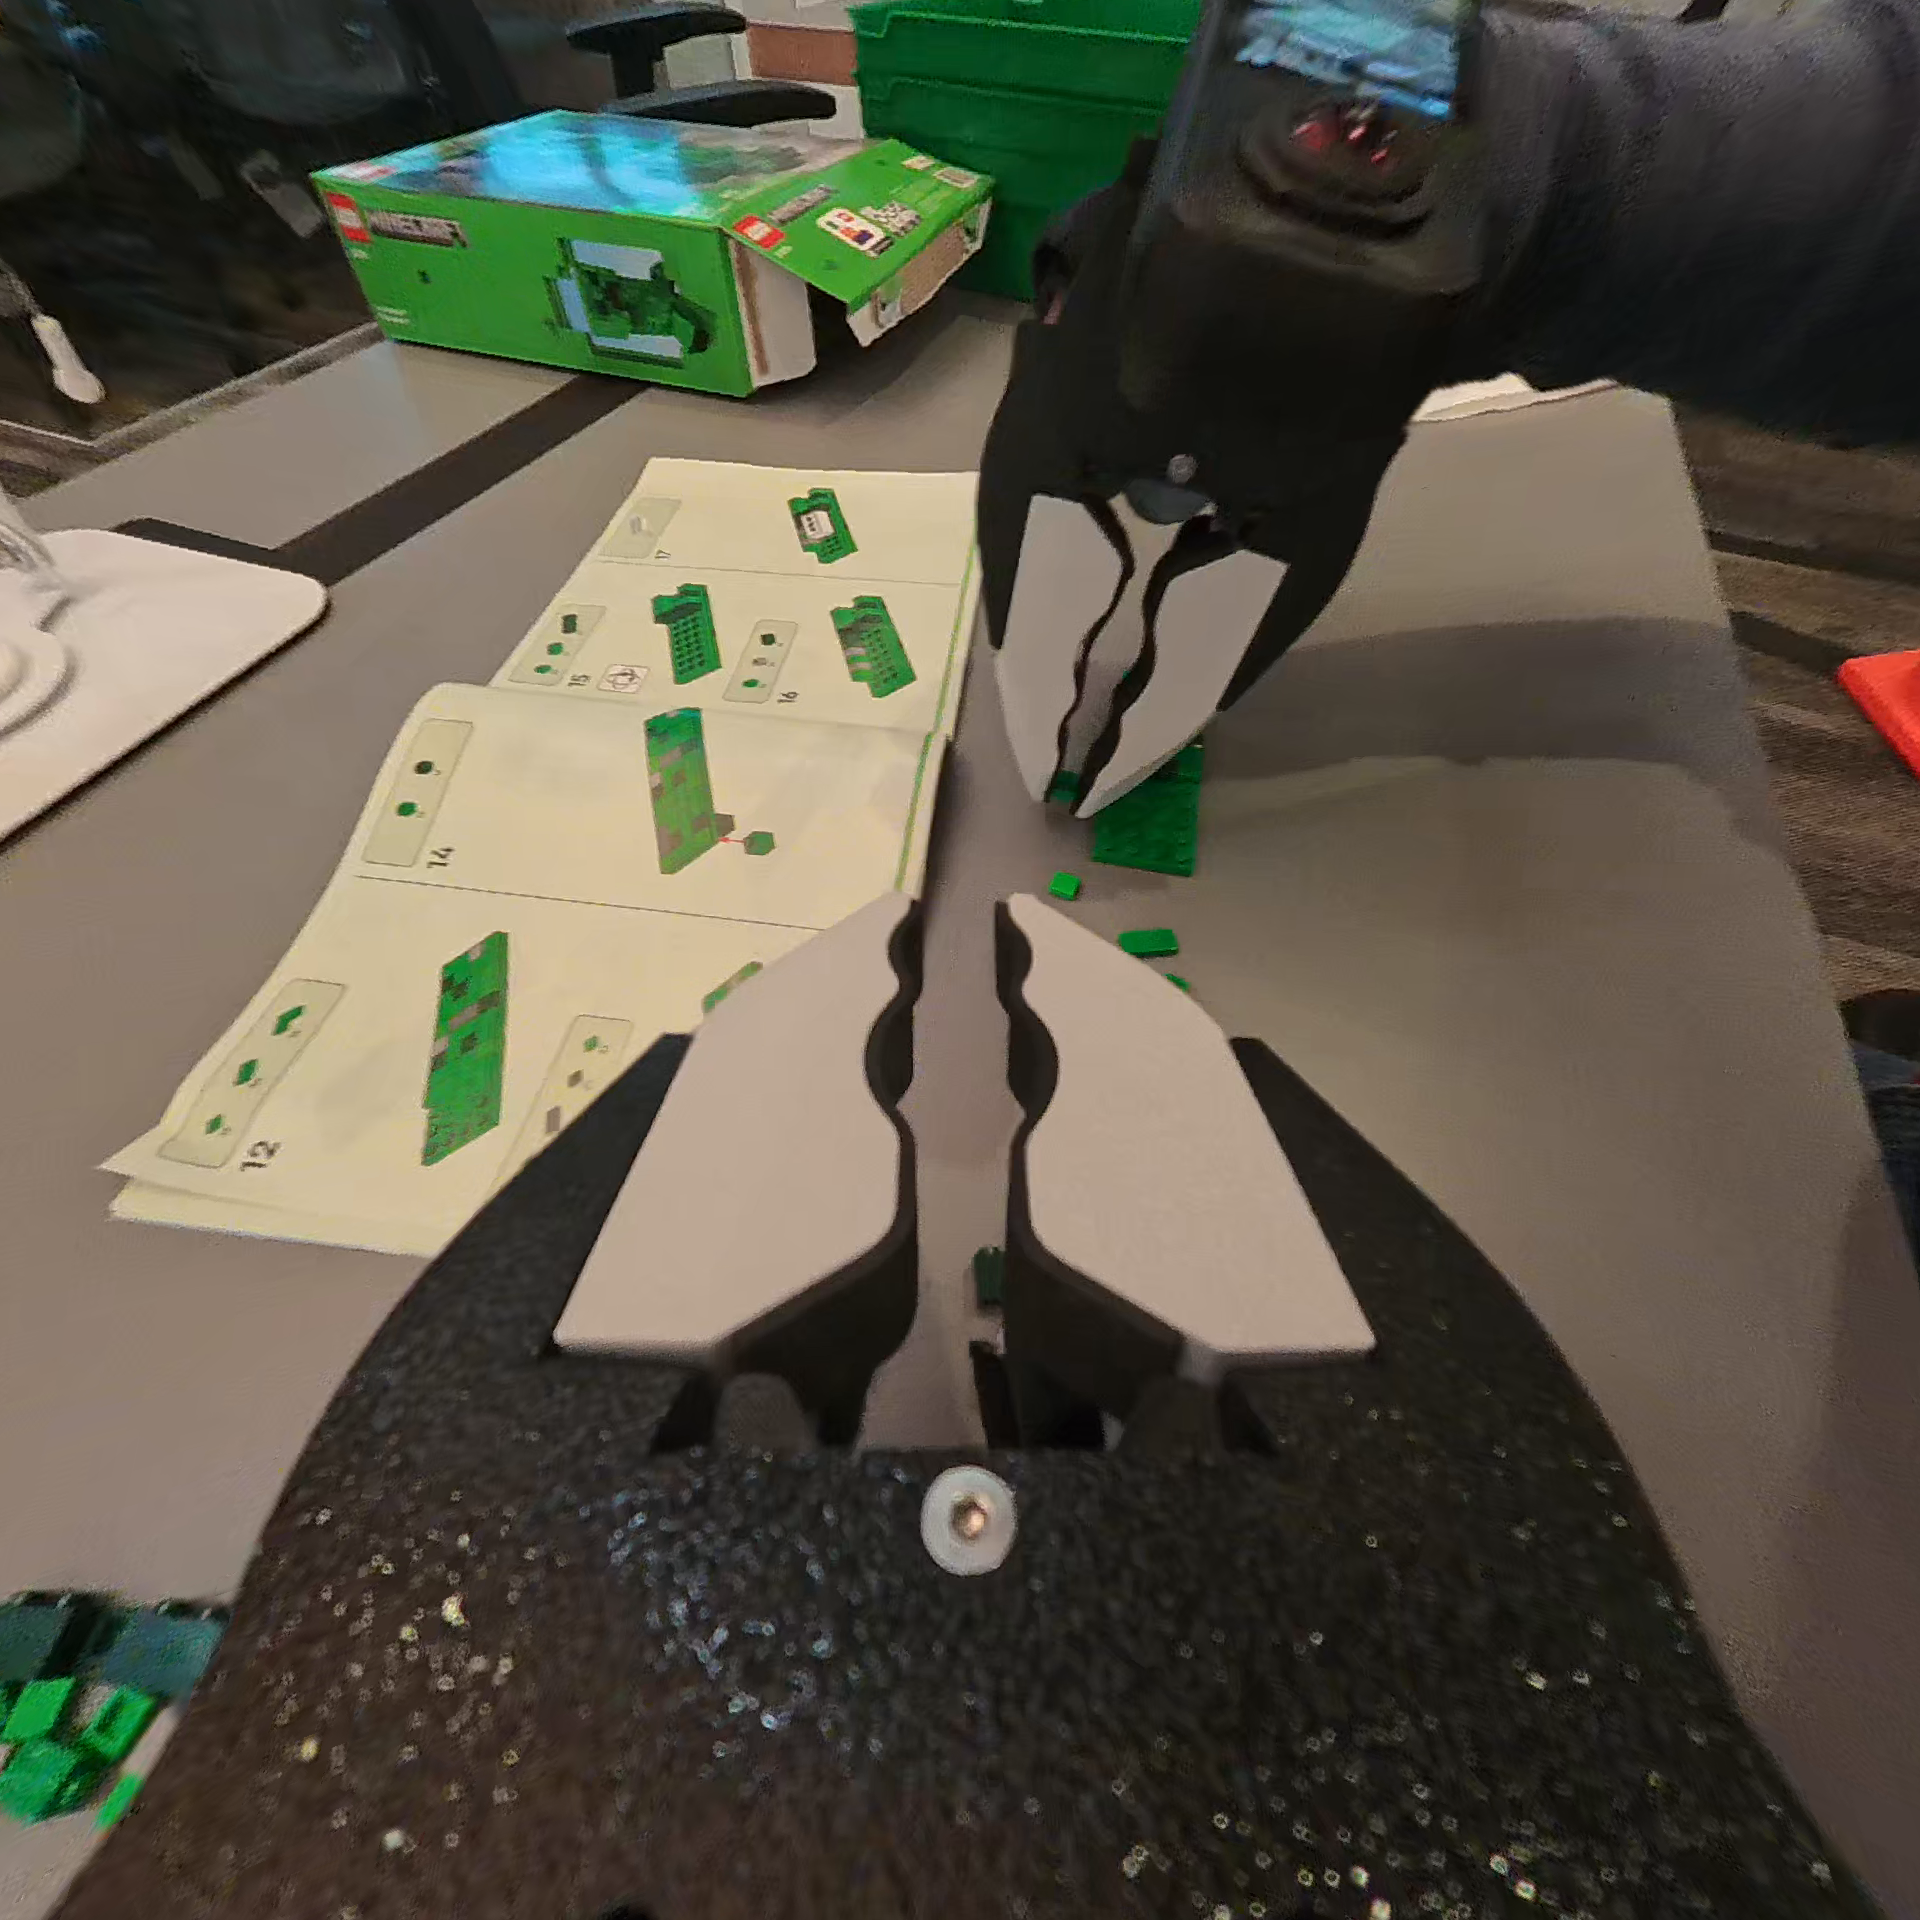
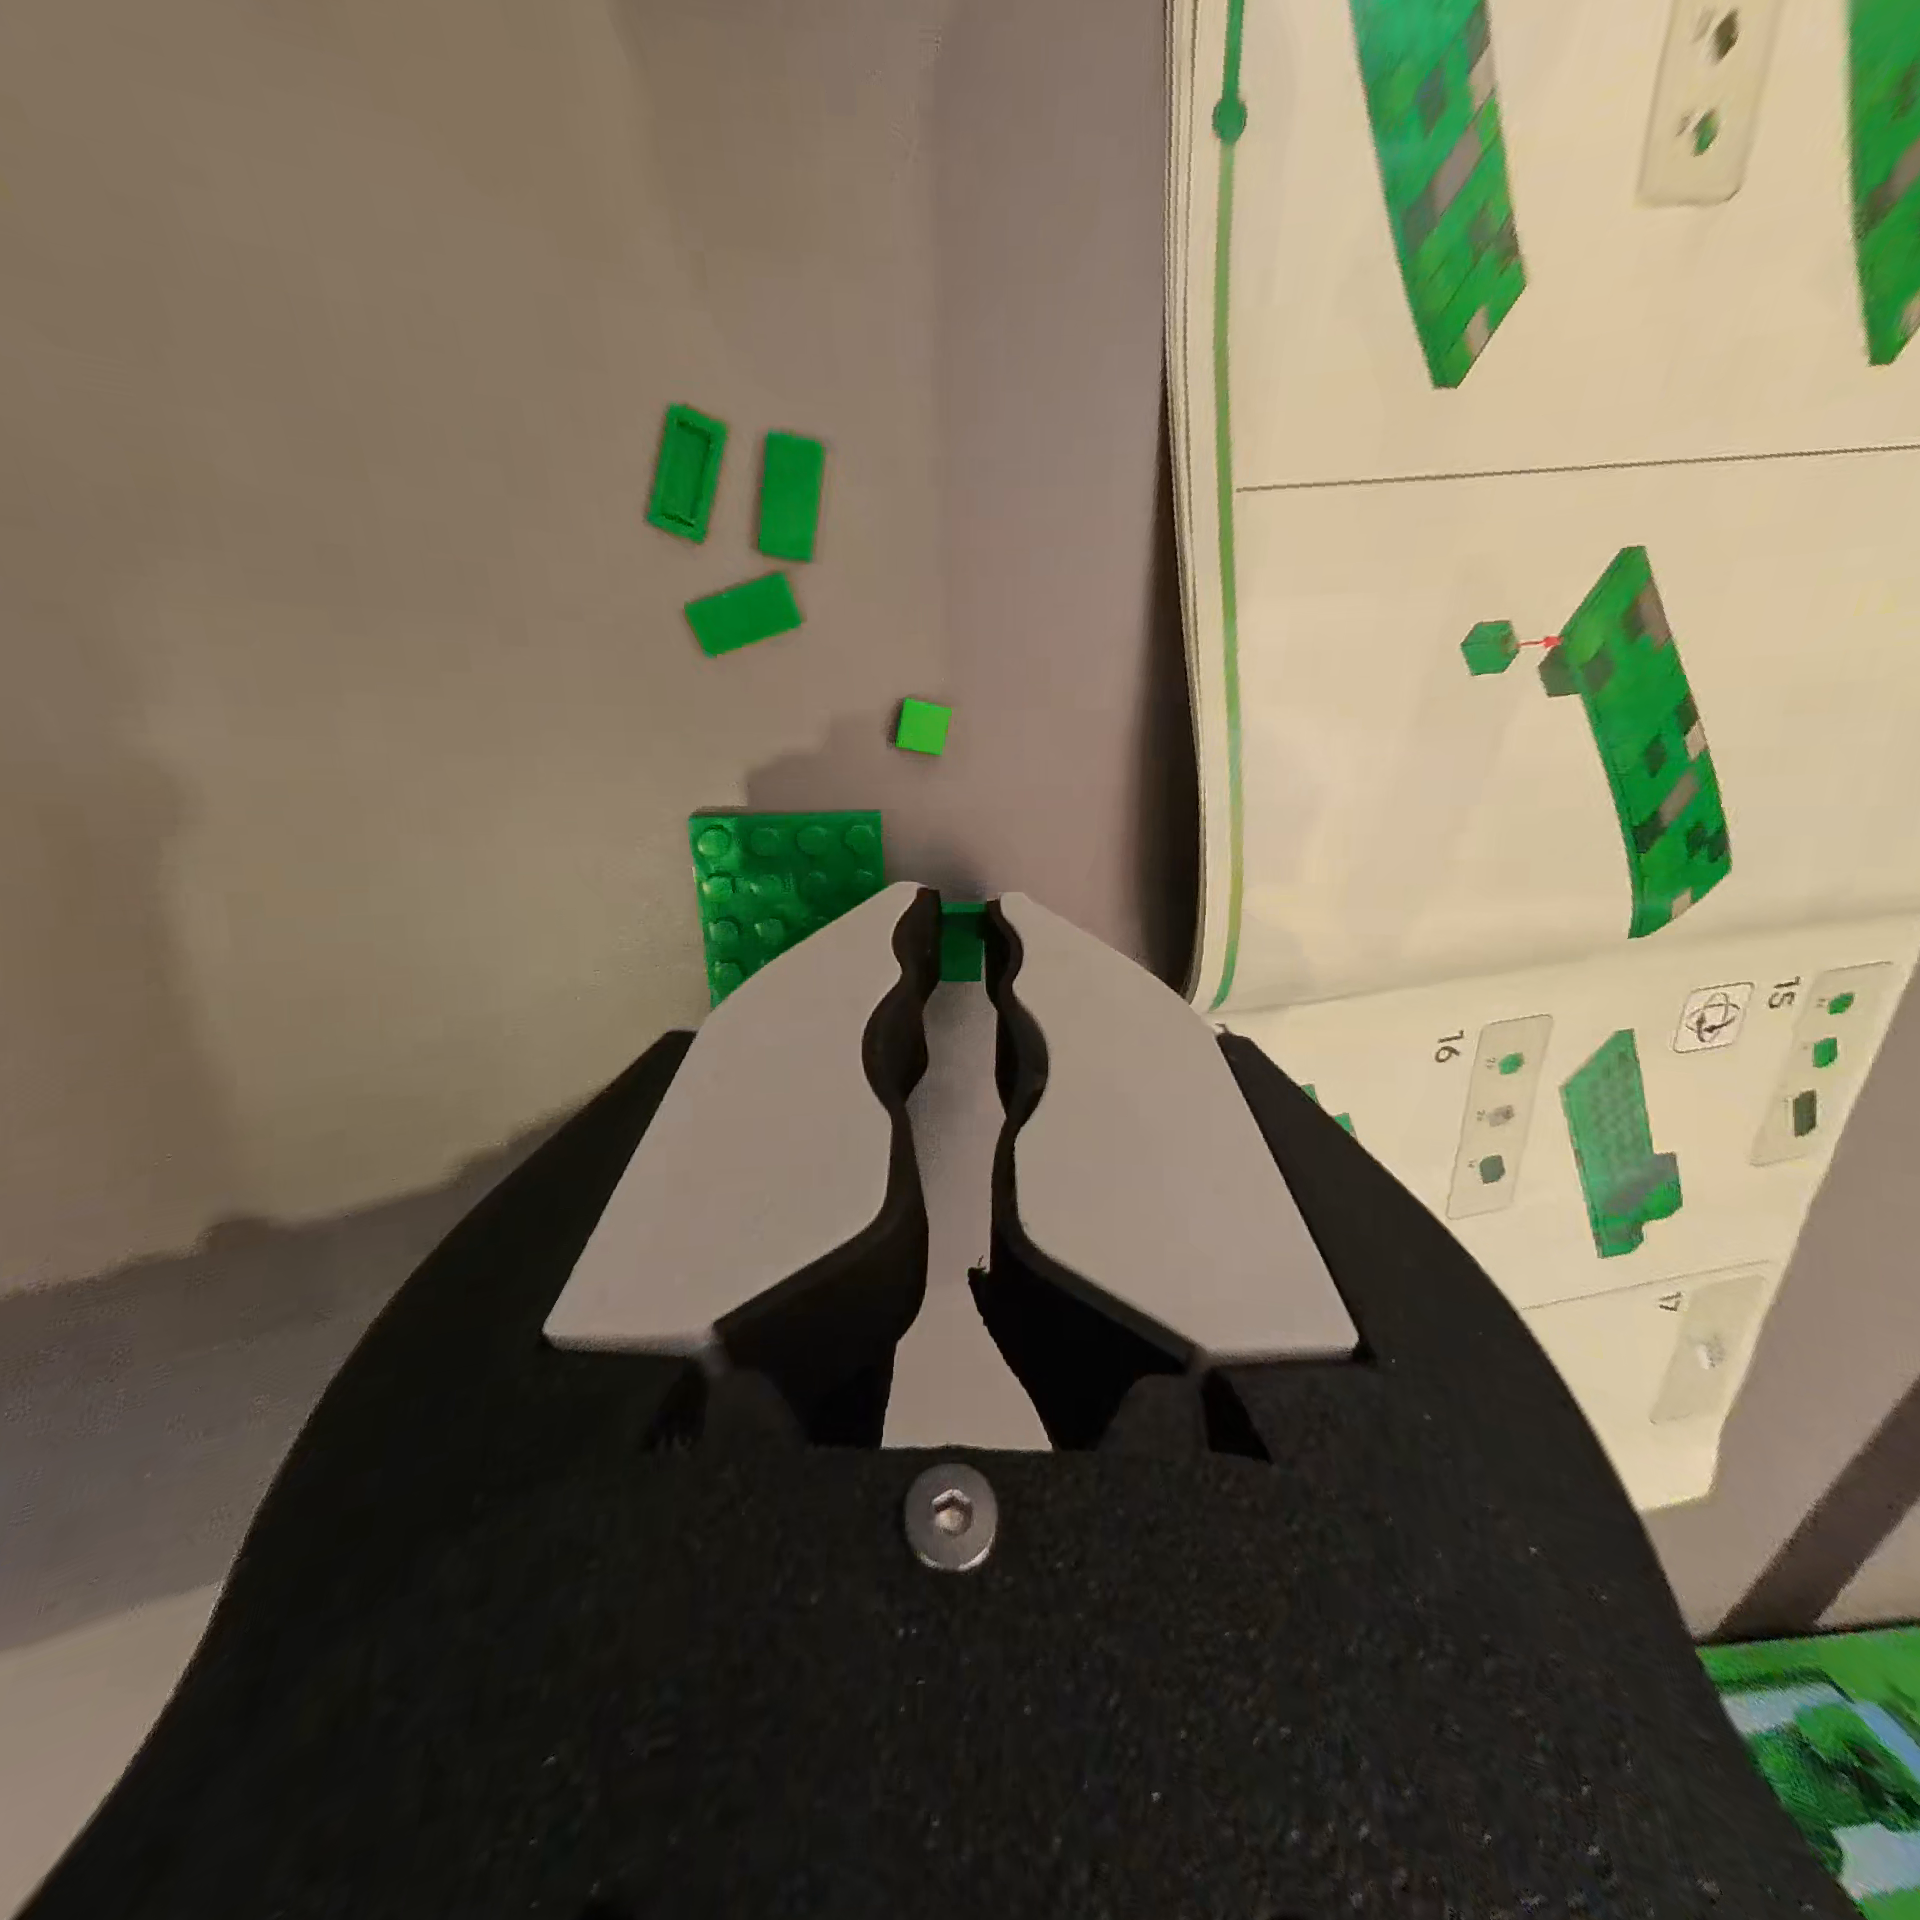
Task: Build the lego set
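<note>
Green square tile (image 2: 962, 943) pinched in right gripper (image 2: 962, 906) (left gripper (image 1: 956, 906) parted, empty).

I read this as an office: grey desk (image 1: 1455, 935), black swivel chair (image 1: 665, 42) behind, white mat (image 1: 156, 644) at the desk's edge.

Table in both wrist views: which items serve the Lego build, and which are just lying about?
Job:
- small square green tile in the right gripper
- studded green plate
- loose flat green tiles
- open paper instruction booklet
- left gripper, empty

Lying about:
- green cardboard box
- white pad
- green plastic crates
</note>
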`<state>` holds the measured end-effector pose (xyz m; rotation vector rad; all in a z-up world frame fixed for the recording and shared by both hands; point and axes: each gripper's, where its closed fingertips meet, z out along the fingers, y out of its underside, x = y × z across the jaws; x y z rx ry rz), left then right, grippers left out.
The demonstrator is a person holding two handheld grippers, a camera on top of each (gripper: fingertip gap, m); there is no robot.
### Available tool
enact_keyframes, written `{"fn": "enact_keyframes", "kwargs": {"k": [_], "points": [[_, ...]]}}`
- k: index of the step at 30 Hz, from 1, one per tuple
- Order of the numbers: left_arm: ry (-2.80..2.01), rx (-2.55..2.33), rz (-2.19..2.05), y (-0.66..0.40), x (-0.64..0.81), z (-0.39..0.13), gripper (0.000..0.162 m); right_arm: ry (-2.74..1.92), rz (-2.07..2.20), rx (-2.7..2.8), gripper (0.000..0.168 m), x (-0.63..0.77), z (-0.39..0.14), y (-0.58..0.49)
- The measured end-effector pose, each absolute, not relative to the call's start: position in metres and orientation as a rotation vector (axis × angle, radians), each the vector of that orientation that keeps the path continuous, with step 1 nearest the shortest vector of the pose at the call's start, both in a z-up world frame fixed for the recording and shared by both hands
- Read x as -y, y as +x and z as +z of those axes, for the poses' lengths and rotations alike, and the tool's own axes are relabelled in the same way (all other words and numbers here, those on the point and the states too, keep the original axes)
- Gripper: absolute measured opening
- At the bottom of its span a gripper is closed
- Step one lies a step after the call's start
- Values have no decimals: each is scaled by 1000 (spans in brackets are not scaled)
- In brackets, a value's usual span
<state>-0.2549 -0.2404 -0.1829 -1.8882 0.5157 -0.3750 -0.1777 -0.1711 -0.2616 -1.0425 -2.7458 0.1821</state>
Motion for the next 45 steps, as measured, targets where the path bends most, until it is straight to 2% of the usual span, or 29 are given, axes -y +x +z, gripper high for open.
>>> {"fn": "enact_keyframes", "kwargs": {"k": [5, 10, 14, 18, 30, 33, 38, 41, 45], "points": [[-1950, -653, -400, -236, 246, -199, 17, -1031, 172, 2762, 8, 170, -265, -180], [-2026, -806, -393, -213, 249, -223, 21, -1008, 172, 2748, 19, 170, -263, -182], [-2071, -899, -400, -200, 254, -238, 21, -1074, 255, 2637, 20, 168, -247, -180], [-2112, -1015, -348, -193, 253, -254, 19, -1139, 495, 2471, 17, 188, -226, -172], [-2200, -1026, -424, -189, 244, -261, 7, -1089, 776, 2132, 16, 236, -213, -161], [-2100, -808, -577, -183, 239, -235, 7, -996, 710, 1965, 19, 235, -200, -168], [-1549, -298, -1284, -176, 241, -129, 7, -730, 574, 1616, 31, 243, -149, -178], [-1425, -206, -1482, -178, 246, -113, 6, -620, 479, 1493, 37, 246, -122, -180], [-1340, -141, -1608, -175, 248, -103, 6, -528, 398, 1449, 29, 252, -108, -184]]}}
